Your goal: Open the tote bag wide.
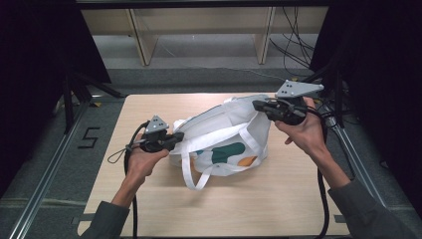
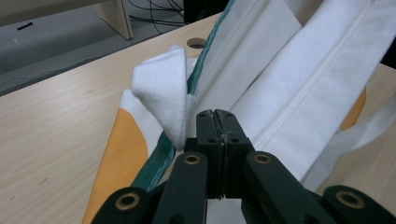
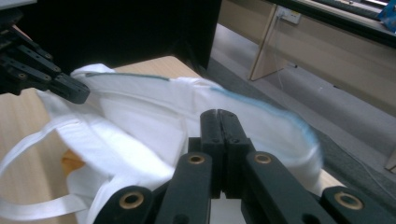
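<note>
Bag: white fabric tote bag (image 1: 224, 137) with green and orange print, mid-worktop on the light wood table (image 1: 149, 199), stretched between both grippers. Left gripper (image 1: 175, 137) has jaws together, clamped on the bag's edge toward the table's left side; the left gripper view shows fabric pinched between them. Right gripper (image 1: 256, 105) has jaws closed on the bag rim near the far right corner. One white strap loop (image 1: 195, 179) lies toward the near edge.
</note>
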The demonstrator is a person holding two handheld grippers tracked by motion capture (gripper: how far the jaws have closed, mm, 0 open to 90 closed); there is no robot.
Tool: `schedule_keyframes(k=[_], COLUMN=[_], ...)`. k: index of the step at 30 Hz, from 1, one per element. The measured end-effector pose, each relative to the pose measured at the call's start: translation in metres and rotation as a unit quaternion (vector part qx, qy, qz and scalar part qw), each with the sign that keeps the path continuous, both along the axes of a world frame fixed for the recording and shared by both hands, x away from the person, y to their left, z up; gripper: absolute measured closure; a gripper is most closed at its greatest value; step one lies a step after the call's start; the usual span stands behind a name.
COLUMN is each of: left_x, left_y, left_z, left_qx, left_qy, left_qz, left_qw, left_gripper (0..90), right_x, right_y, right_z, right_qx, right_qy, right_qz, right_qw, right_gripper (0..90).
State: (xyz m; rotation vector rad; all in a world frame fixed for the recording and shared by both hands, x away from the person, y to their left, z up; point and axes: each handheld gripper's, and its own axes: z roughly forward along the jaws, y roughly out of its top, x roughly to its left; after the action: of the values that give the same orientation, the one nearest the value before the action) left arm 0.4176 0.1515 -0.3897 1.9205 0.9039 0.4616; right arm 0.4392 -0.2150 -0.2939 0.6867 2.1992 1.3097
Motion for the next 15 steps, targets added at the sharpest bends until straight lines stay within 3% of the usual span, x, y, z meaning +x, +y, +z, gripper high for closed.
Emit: schedule_keyframes(k=[2, 5, 6, 7, 8, 9, 12, 13, 14, 15], left_x=[0.006, 0.017, 0.021, 0.026, 0.031, 0.035, 0.046, 0.049, 0.052, 0.055], left_y=[0.0, 0.002, 0.004, 0.005, 0.006, 0.006, 0.006, 0.006, 0.005, 0.005], left_z=[-0.001, -0.006, -0.009, -0.015, -0.02, -0.025, -0.038, -0.043, -0.048, -0.054], left_qx=[0.005, 0.002, 0.015, 0.01, -0.004, -0.01, 0.004, 0.008, 0.018, 0.032], left_qy=[0.001, 0.007, 0.013, 0.022, 0.038, 0.048, 0.06, 0.065, 0.074, 0.077], left_qz=[0.0, 0.012, 0.013, 0.019, 0.024, 0.03, 0.039, 0.038, 0.035, 0.034], left_qw=[1.0, 0.9999, 0.9997, 0.9995, 0.999, 0.9984, 0.9974, 0.9971, 0.9965, 0.9959], left_gripper=[88.6, 89.0, 89.0, 89.1, 89.1, 89.1, 89.2, 89.3, 89.3, 89.3], right_x=[0.008, 0.019, 0.024, 0.028, 0.038, 0.038, 0.052, 0.055, 0.06, 0.062], right_y=[0.004, 0.005, 0.004, 0.003, -0.001, -0.001, -0.007, -0.009, -0.012, -0.013], right_z=[-0.003, -0.013, -0.017, -0.024, -0.044, -0.044, -0.085, -0.094, -0.114, -0.121], right_qx=[-0.022, -0.041, -0.06, -0.074, -0.117, -0.117, -0.16, -0.159, -0.146, -0.142], right_qy=[-0.006, 0.014, 0.011, 0.026, 0.068, 0.068, 0.136, 0.145, 0.159, 0.166], right_qz=[-0.011, -0.025, -0.033, -0.042, -0.047, -0.047, -0.065, -0.067, -0.071, -0.07], right_qw=[0.9997, 0.9988, 0.9976, 0.996, 0.9897, 0.9897, 0.9757, 0.9743, 0.9738, 0.9734], right_gripper=[90.0, 90.0, 90.0, 90.0, 90.0, 90.0, 90.0, 90.0, 90.0, 90.0])
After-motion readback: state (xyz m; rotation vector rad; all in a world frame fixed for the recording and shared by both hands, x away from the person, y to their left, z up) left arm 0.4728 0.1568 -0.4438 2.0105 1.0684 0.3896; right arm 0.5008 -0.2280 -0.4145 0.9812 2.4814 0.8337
